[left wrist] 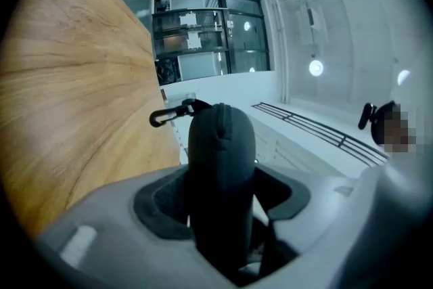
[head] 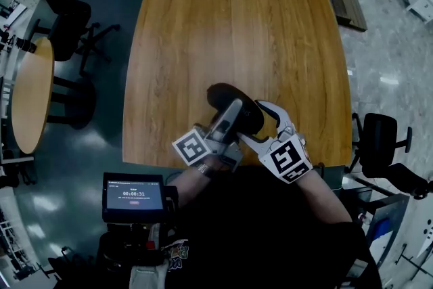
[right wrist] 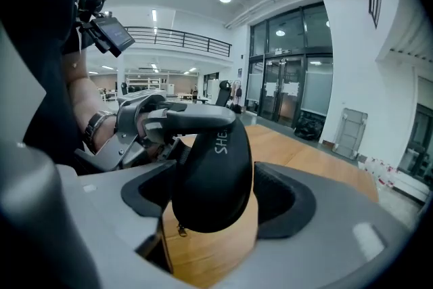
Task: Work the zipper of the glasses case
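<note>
A black zippered glasses case (head: 233,107) is held up over the near edge of the wooden table (head: 230,30). My left gripper (head: 229,117) is shut on it: the case (left wrist: 220,172) fills the space between the pads, zipper seam facing the camera, with a black clip (left wrist: 172,112) at its far end. In the right gripper view the left gripper's grey finger (right wrist: 196,120) lies along the top of the case (right wrist: 213,179). My right gripper (right wrist: 215,198) stands open around the case's other end, gaps on both sides. A small zipper pull (right wrist: 180,230) hangs beneath. The right gripper (head: 262,125) sits right of the case.
A round side table (head: 30,95) and a black chair (head: 74,24) stand to the left, another chair (head: 379,139) to the right. A small screen device (head: 133,196) sits by the person's body. The tabletop stretches away beyond the case.
</note>
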Tool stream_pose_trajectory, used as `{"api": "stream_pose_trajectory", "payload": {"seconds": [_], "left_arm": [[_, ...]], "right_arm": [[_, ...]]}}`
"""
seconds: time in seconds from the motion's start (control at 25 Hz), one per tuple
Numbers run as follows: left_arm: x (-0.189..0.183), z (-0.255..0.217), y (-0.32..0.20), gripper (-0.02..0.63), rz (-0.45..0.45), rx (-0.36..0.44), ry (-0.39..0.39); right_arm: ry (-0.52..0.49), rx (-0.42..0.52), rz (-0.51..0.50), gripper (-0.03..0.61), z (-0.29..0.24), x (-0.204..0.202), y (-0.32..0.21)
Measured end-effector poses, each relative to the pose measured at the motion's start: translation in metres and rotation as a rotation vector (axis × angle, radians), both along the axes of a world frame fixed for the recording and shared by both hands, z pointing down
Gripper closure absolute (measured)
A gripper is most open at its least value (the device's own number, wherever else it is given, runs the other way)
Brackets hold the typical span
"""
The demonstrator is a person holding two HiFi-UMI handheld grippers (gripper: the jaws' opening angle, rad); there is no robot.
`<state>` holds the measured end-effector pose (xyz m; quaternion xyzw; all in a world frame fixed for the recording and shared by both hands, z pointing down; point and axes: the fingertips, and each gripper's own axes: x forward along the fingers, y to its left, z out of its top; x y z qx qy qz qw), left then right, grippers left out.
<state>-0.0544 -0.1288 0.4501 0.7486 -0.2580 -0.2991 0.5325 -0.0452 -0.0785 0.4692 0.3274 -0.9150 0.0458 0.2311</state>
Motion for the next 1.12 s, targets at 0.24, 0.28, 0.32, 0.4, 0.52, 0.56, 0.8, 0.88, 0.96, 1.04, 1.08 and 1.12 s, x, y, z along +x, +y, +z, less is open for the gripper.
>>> {"api": "stream_pose_trajectory", "payload": {"seconds": [0.24, 0.28, 0.32, 0.4, 0.52, 0.56, 0.8, 0.88, 0.96, 1.04, 1.08, 1.12], "left_arm": [[0.010, 0.006, 0.018, 0.359, 0.069, -0.015, -0.006], [0.013, 0.007, 0.019, 0.357, 0.099, -0.006, -0.017], [0.015, 0.009, 0.020, 0.354, 0.129, 0.005, -0.034], [0.013, 0.017, 0.020, 0.342, 0.169, 0.040, -0.093], [-0.002, 0.029, 0.023, 0.341, 0.167, 0.026, -0.127], [-0.011, 0.032, 0.025, 0.348, 0.149, -0.004, -0.112], [-0.087, 0.072, 0.019, 0.400, -0.047, -0.137, -0.208], [-0.084, 0.074, 0.030, 0.470, 0.027, -0.100, -0.270], [-0.068, 0.070, 0.046, 0.557, 0.136, -0.022, -0.351], [-0.055, 0.064, 0.061, 0.611, 0.200, 0.033, -0.395], [-0.050, 0.061, 0.067, 0.614, 0.218, 0.052, -0.406], [-0.045, 0.058, 0.074, 0.614, 0.232, 0.067, -0.415]], "right_arm": [[-0.032, -0.044, -0.020, 0.245, 0.002, 0.007, 0.017], [-0.035, -0.039, -0.028, 0.245, 0.002, 0.011, 0.018], [-0.038, -0.035, -0.039, 0.247, 0.003, 0.015, 0.019], [-0.045, -0.044, -0.066, 0.249, 0.009, 0.022, 0.021], [-0.063, -0.082, -0.115, 0.250, 0.017, 0.034, 0.027], [-0.070, -0.093, -0.130, 0.250, 0.017, 0.038, 0.031], [0.002, -0.141, -0.154, 0.253, 0.064, 0.070, 0.006], [0.052, -0.167, -0.180, 0.253, 0.098, 0.078, -0.017], [0.100, -0.203, -0.207, 0.253, 0.135, 0.082, -0.043], [0.135, -0.232, -0.228, 0.253, 0.163, 0.080, -0.065], [0.143, -0.243, -0.237, 0.253, 0.172, 0.078, -0.075], [0.146, -0.252, -0.246, 0.253, 0.179, 0.076, -0.082]]}}
